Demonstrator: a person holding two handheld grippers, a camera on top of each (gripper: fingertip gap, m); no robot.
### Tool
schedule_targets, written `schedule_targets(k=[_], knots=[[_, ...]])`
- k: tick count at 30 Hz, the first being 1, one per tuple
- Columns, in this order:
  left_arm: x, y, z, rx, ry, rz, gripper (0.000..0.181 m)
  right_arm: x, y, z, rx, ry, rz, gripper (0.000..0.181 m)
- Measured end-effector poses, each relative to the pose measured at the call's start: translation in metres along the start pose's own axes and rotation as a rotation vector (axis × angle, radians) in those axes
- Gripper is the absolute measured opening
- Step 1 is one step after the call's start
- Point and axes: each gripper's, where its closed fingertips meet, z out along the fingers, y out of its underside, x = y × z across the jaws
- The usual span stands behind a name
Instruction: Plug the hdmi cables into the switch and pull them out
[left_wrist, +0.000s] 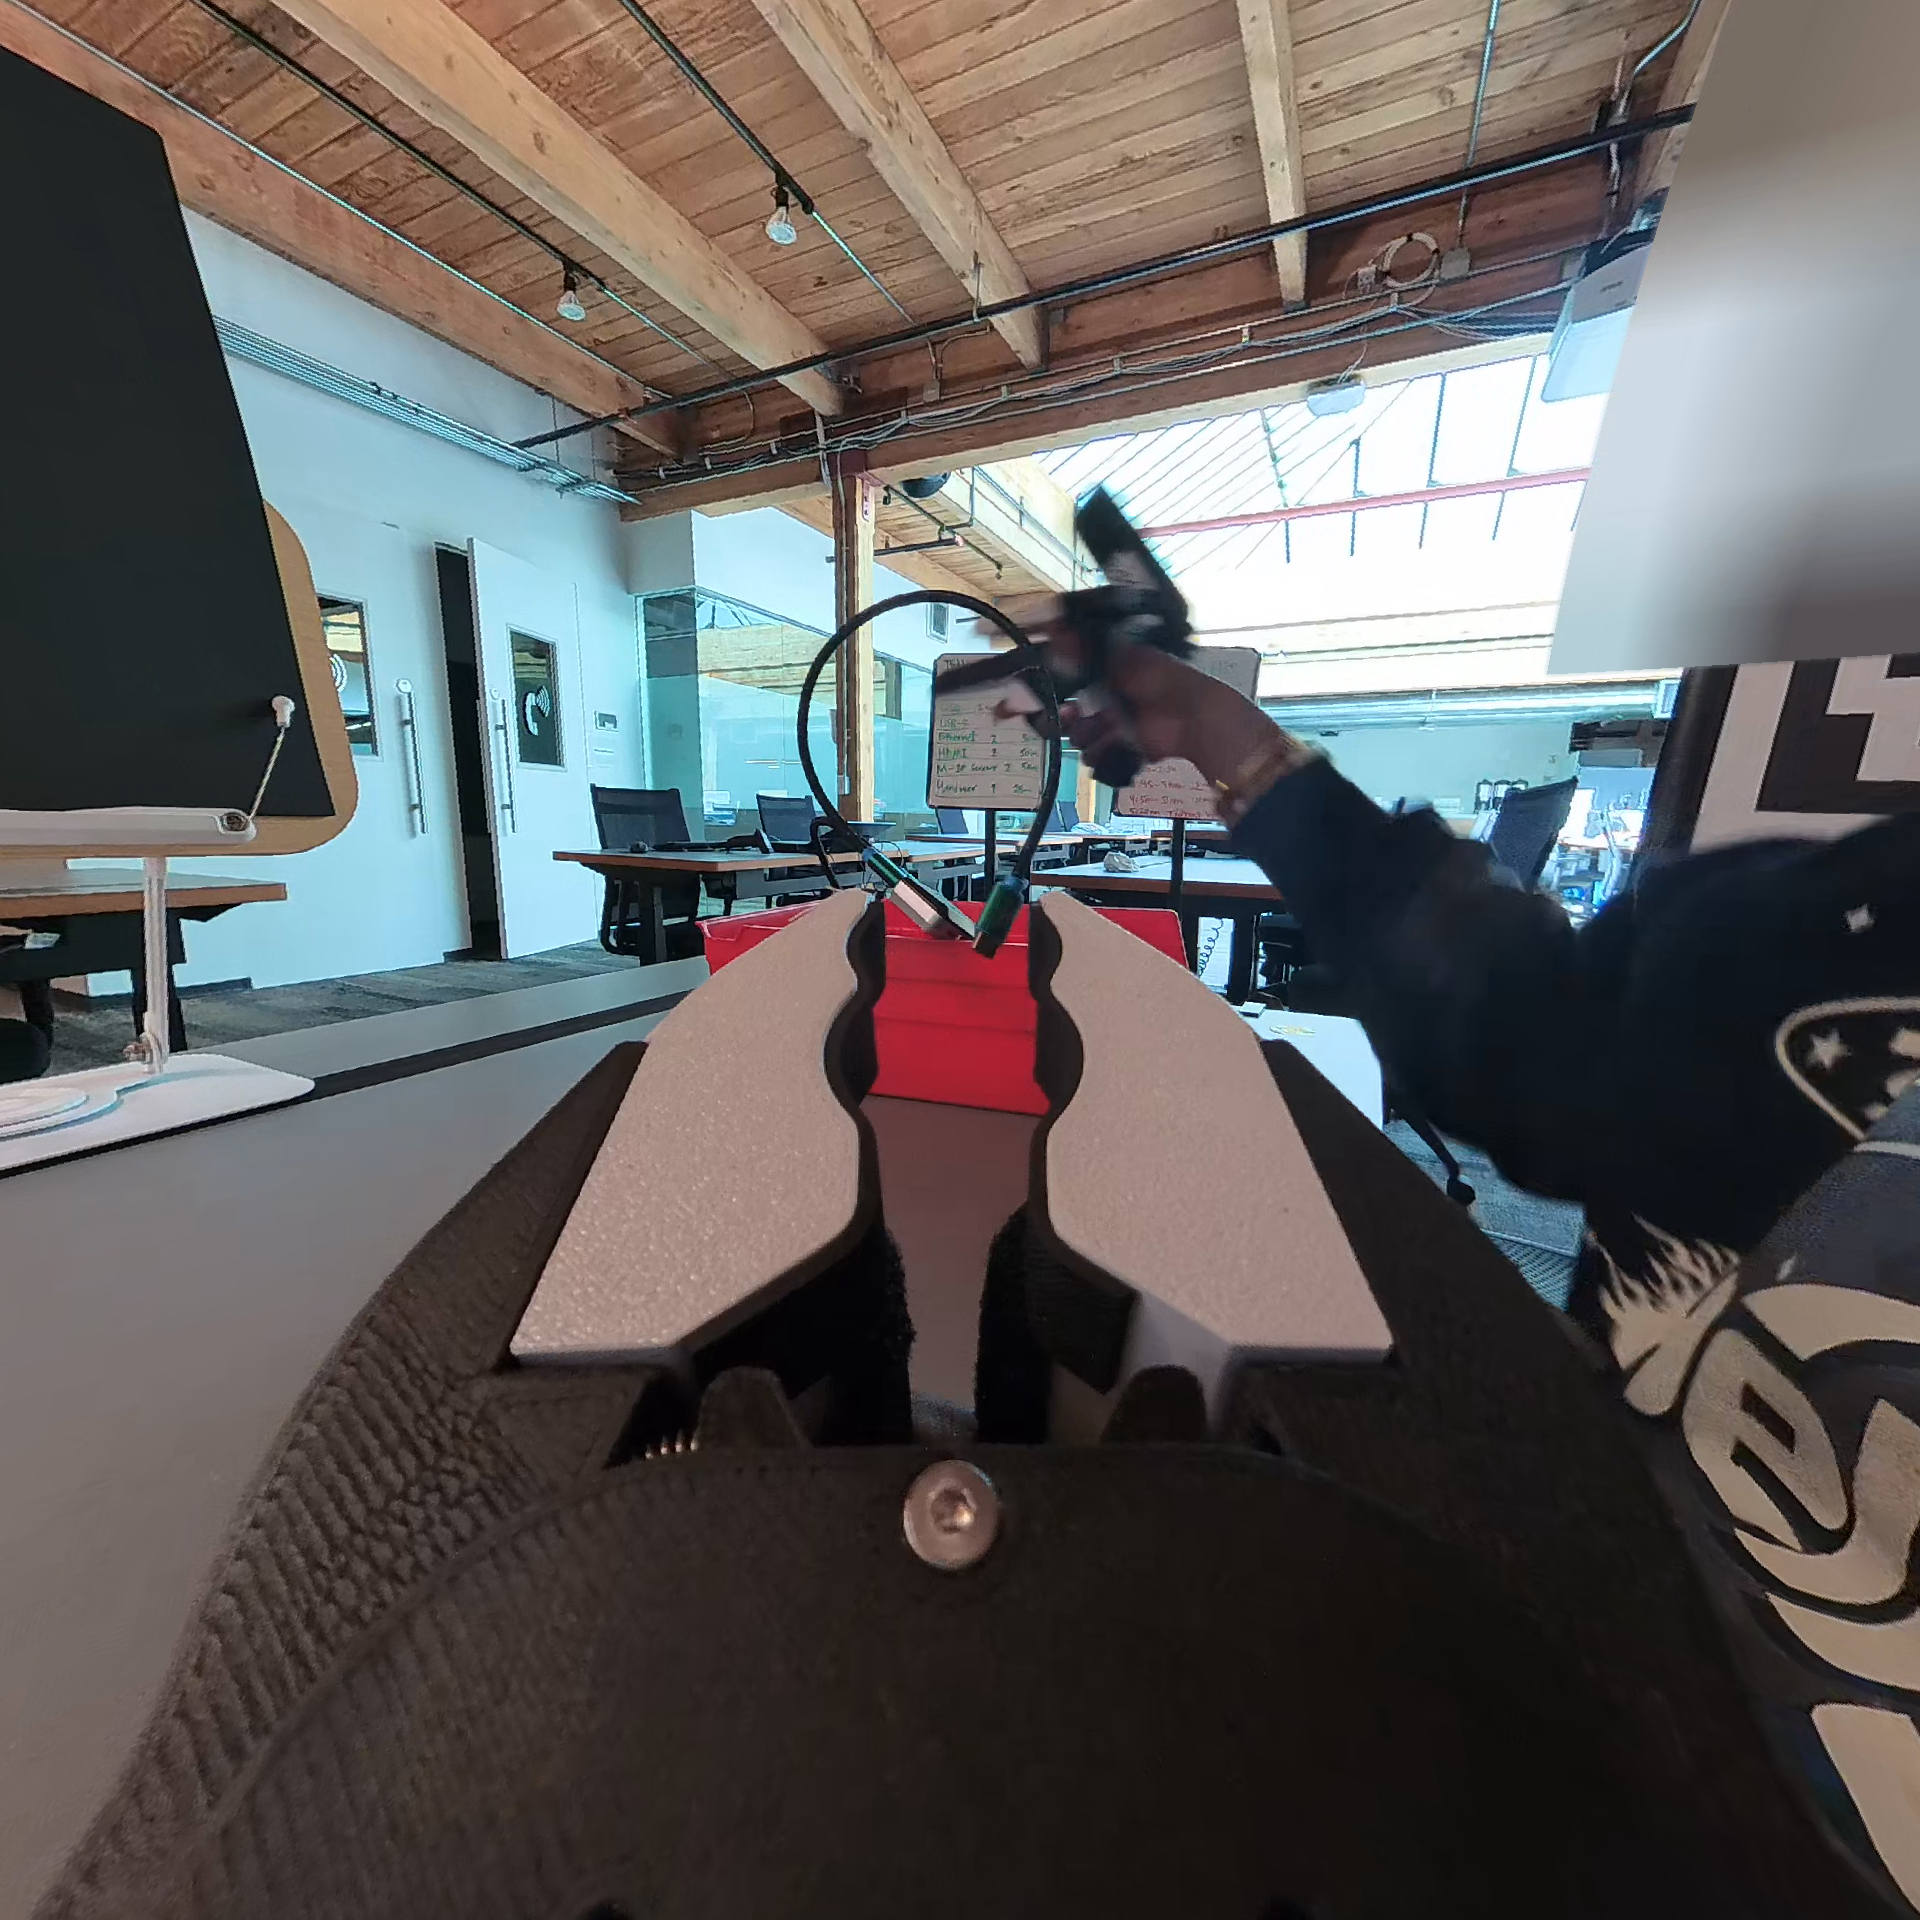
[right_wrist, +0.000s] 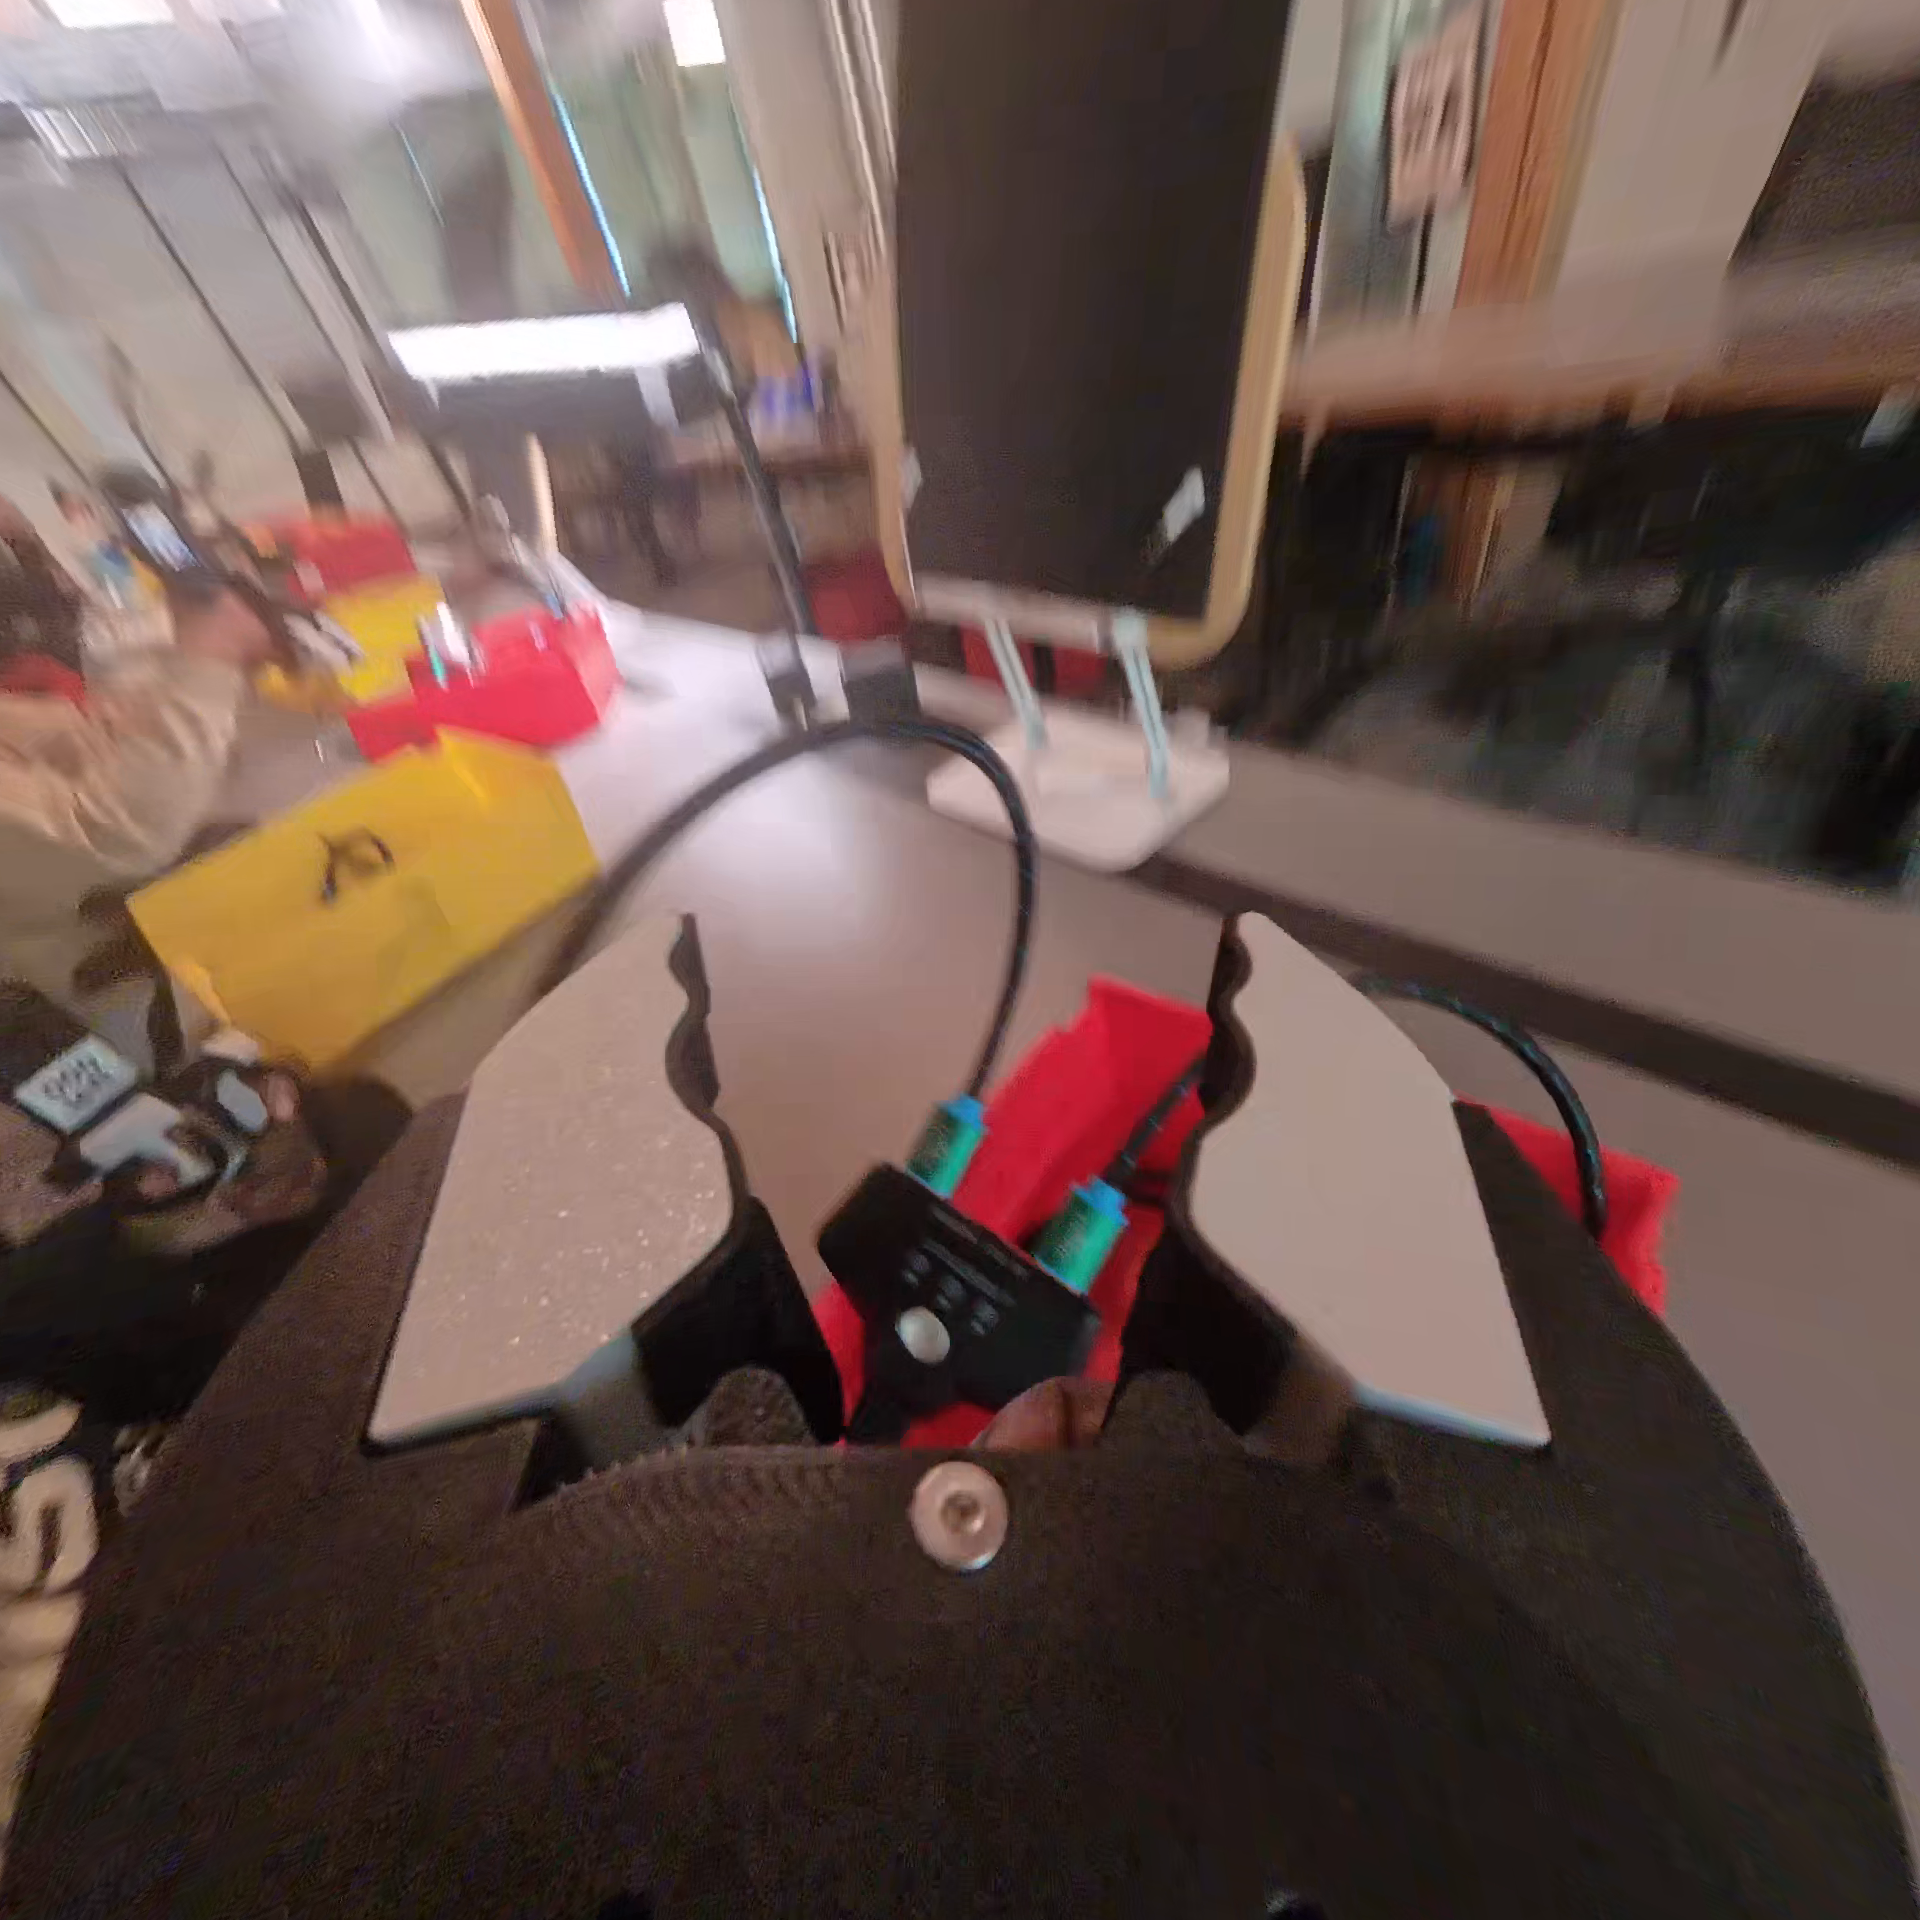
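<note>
Closest to my right lens, the right tongs (right_wrist: 961, 1039) stand wide apart with nothing between the grey fingers (right_wrist: 582, 1195). Just below them sits the black switch (right_wrist: 961, 1299), tilted over the near lip of a red bin (right_wrist: 1101, 1049); I cannot tell what supports it. Two hdmi cables (right_wrist: 1023, 894) enter its far side through green-sleeved plugs (right_wrist: 943, 1143), one beside the other. The first cable arcs up and back toward the far edge of the grey surface (right_wrist: 862, 935); the second loops behind the right finger. A yellow bin (right_wrist: 364, 904) stands near the left edge, further red bins (right_wrist: 499, 675) beyond it. A white-footed stand (right_wrist: 1081, 779) carrying a dark board occupies the far edge. This view is blurred.

Nearest my left lens, the left tongs (left_wrist: 954, 914) are low over the surface, fingers parted by a narrow gap, gripping nothing. Beyond the tips stands the red bin (left_wrist: 951, 1023), with green plugs (left_wrist: 1003, 909) and a black cable loop (left_wrist: 935, 717) rising above its rim. Farther right, a dark-sleeved arm (left_wrist: 1455, 935) holds the other tongs (left_wrist: 1122, 613) aloft, blurred. Desks and chairs (left_wrist: 644, 862) fill the room behind.
</note>
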Motion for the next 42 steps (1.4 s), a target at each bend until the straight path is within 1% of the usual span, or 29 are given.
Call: schedule_targets(k=[2, 3, 4, 6, 7, 9, 10, 12, 14, 15, 16, 18, 19, 20, 21, 22, 23, 24, 25, 27, 29, 31, 33, 35, 37, 38, 39, 40, 42], knots=[[0.000, 0.000, 0.000, 0.002, -0.002, 0.004, 0.025, -0.028, -0.001, -0.016, 0.171, 0.025, -0.047, 0.108], [0.000, 0.000, 0.000, 0.002, -0.003, 0.006, 0.025, -0.038, 0.005, -0.021, 0.210, 0.045, -0.066, 0.117], [0.000, 0.000, 0.000, 0.003, -0.004, 0.006, 0.025, -0.051, 0.015, -0.023, 0.214, 0.057, -0.093, 0.128], [0.000, -0.001, -0.001, 0.006, -0.004, 0.006, 0.025, -0.061, 0.042, -0.019, 0.148, 0.121, -0.151, 0.142], [0.000, -0.001, -0.001, 0.007, -0.004, 0.005, 0.025, -0.058, 0.052, -0.012, 0.095, 0.172, -0.192, 0.141], [0.000, -0.001, -0.001, 0.007, -0.001, 0.007, 0.025, -0.034, 0.078, 0.002, -0.104, 0.330, -0.228, 0.141], [0.001, -0.001, 0.000, 0.006, 0.000, 0.010, 0.025, -0.024, 0.090, 0.010, -0.163, 0.372, -0.229, 0.142], [0.001, 0.000, 0.000, 0.002, 0.002, 0.015, 0.025, -0.013, 0.107, 0.033, -0.197, 0.360, -0.182, 0.133], [0.002, -0.001, 0.000, 0.003, 0.003, 0.026, 0.025, 0.014, 0.119, 0.044, -0.217, 0.433, -0.116, 0.124], [0.003, 0.000, 0.000, 0.004, 0.004, 0.031, 0.025, 0.031, 0.127, 0.044, -0.243, 0.495, -0.111, 0.124], [0.003, 0.000, 0.000, 0.003, 0.005, 0.034, 0.025, 0.048, 0.134, 0.040, -0.274, 0.567, -0.103, 0.118], [0.004, -0.001, 0.000, 0.005, 0.005, 0.039, 0.025, 0.064, 0.142, 0.025, -0.303, 0.628, -0.068, 0.083], [0.004, -0.001, 0.000, 0.006, 0.005, 0.041, 0.025, 0.077, 0.151, 0.009, -0.383, 0.719, -0.097, 0.070], [0.004, -0.001, 0.000, 0.006, 0.005, 0.042, 0.025, 0.094, 0.163, -0.011, -0.498, 0.843, -0.145, 0.067], [0.004, -0.001, 0.000, 0.006, 0.005, 0.044, 0.025, 0.106, 0.185, -0.027, -0.653, 0.920, -0.159, 0.083], [0.004, -0.001, 0.000, 0.007, 0.004, 0.047, 0.025, 0.110, 0.211, -0.032, -0.797, 0.901, -0.131, 0.095], [0.005, -0.001, 0.000, 0.006, 0.004, 0.052, 0.025, 0.107, 0.229, -0.026, -0.853, 0.824, -0.112, 0.106], [0.005, -0.001, 0.000, 0.006, 0.003, 0.058, 0.025, 0.104, 0.229, -0.021, -0.836, 0.792, -0.132, 0.107], [0.006, -0.001, 0.000, 0.005, 0.002, 0.065, 0.025, 0.101, 0.220, -0.022, -0.805, 0.801, -0.129, 0.102], [0.007, -0.002, 0.000, 0.002, 0.000, 0.083, 0.025, 0.095, 0.185, -0.028, -0.663, 0.838, -0.132, 0.099], [0.007, -0.002, 0.000, -0.011, -0.005, 0.098, 0.025, 0.083, 0.151, -0.041, -0.512, 0.845, -0.122, 0.106], [0.007, -0.006, -0.002, -0.025, -0.012, 0.109, 0.027, 0.068, 0.110, -0.060, -0.317, 0.854, -0.151, 0.123], [0.007, -0.020, -0.005, -0.012, -0.029, 0.123, 0.032, 0.042, 0.062, -0.079, -0.026, 0.808, -0.201, 0.141], [0.003, -0.048, -0.014, 0.047, -0.076, 0.165, 0.041, 0.000, 0.010, -0.104, 0.346, 0.692, -0.240, 0.146], [-0.004, -0.086, -0.031, 0.118, -0.138, 0.246, 0.051, -0.060, -0.040, -0.144, 0.789, 0.497, -0.278, 0.146], [-0.010, -0.106, -0.042, 0.140, -0.181, 0.290, 0.056, -0.094, -0.056, -0.168, 1.002, 0.372, -0.320, 0.146], [-0.016, -0.127, -0.055, 0.159, -0.230, 0.334, 0.063, -0.119, -0.064, -0.191, 1.148, 0.303, -0.343, 0.146], [-0.022, -0.148, -0.070, 0.174, -0.278, 0.384, 0.072, -0.140, -0.068, -0.208, 1.238, 0.248, -0.373, 0.146], [-0.033, -0.186, -0.103, 0.176, -0.376, 0.493, 0.087, -0.175, -0.070, -0.227, 1.333, 0.216, -0.479, 0.146]])
